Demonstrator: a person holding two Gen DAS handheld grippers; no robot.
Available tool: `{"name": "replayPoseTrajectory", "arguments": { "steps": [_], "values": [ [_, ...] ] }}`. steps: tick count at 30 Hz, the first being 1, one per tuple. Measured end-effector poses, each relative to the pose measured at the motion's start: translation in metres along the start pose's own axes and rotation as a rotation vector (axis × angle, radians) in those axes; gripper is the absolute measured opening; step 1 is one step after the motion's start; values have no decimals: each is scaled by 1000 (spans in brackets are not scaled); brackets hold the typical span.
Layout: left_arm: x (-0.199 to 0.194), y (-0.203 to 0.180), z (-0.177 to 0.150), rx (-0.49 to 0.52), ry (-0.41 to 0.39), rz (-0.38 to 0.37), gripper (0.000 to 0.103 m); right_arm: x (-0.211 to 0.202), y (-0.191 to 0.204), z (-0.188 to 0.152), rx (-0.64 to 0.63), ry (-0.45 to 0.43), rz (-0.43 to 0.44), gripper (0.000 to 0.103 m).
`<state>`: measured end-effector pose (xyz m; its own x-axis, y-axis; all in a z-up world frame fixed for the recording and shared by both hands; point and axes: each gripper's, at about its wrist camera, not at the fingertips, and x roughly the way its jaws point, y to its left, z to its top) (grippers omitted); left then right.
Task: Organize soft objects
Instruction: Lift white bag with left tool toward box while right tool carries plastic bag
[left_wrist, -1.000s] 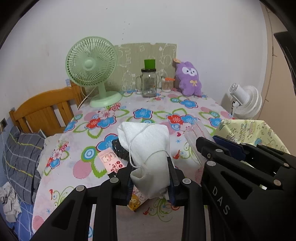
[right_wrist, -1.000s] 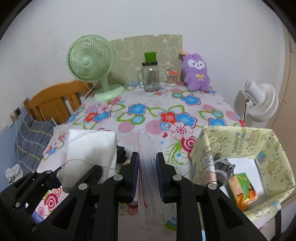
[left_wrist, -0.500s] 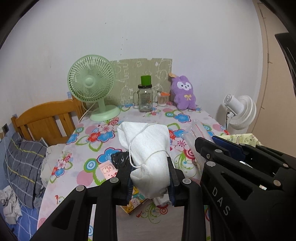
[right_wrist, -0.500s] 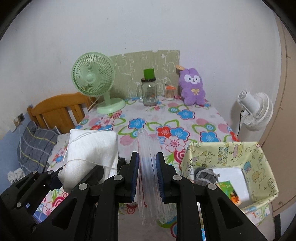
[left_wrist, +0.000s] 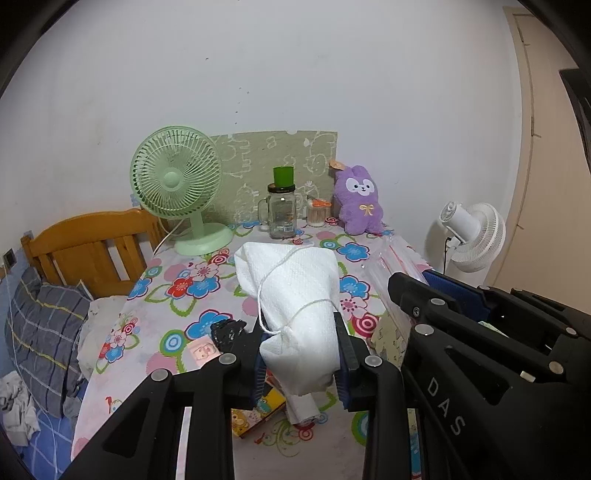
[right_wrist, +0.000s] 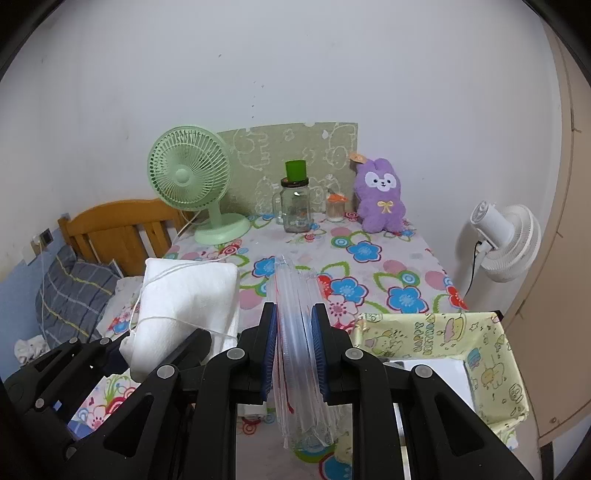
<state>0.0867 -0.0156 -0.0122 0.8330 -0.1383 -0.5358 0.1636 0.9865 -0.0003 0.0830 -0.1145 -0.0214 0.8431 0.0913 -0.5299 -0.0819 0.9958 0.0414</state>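
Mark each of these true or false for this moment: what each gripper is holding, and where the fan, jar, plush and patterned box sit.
1. The left gripper is clamped on a white cloth bundle tied with string. True.
2. The right gripper is empty. False: it pinches a clear plastic zip bag.
3. The purple plush lies inside the yellow patterned box. False: it sits upright at the far edge of the table, by the wall.
4. A green cup stands on top of the glass jar. True.
5. The green fan stands on the floor. False: it stands on the table.
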Motion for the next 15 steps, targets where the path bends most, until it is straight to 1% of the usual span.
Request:
{"name": "replayPoseTrajectory", "arguments": {
  "steps": [5, 15],
  "values": [
    [7, -12, 2, 6, 4, -7, 30, 0, -13, 1, 4, -1, -9, 22],
    [20, -44, 2, 21, 27, -49, 30, 2, -47, -5, 20, 2, -34, 22]
  ]
}}
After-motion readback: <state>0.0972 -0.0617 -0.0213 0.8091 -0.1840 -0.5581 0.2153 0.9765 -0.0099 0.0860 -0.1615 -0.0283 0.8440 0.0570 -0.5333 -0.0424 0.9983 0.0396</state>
